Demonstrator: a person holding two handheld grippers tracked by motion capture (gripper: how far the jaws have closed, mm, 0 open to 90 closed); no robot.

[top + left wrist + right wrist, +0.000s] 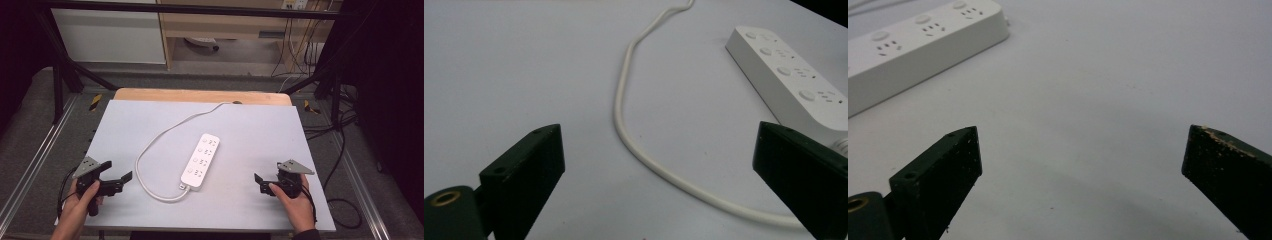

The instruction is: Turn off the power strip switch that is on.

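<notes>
One white power strip point(200, 161) lay near the middle of the grey worktop point(260, 130). It was long and flat with rounded corners, and it looked like smooth plastic. Its long side ran from near the person to far away, leaning a little to the right at the far end. It had four rows of socket holes, each with a round button beside it. One thin white cord point(160, 137) came out of the near end, made a big loop to the left, and ran off the far edge of the worktop.

There were two black tools. The left hand-held gripper point(121, 171) sat left of the strip, spread wide and holding nothing. The right hand-held gripper point(257, 182) sat right of the strip, also spread wide and holding nothing.
</notes>
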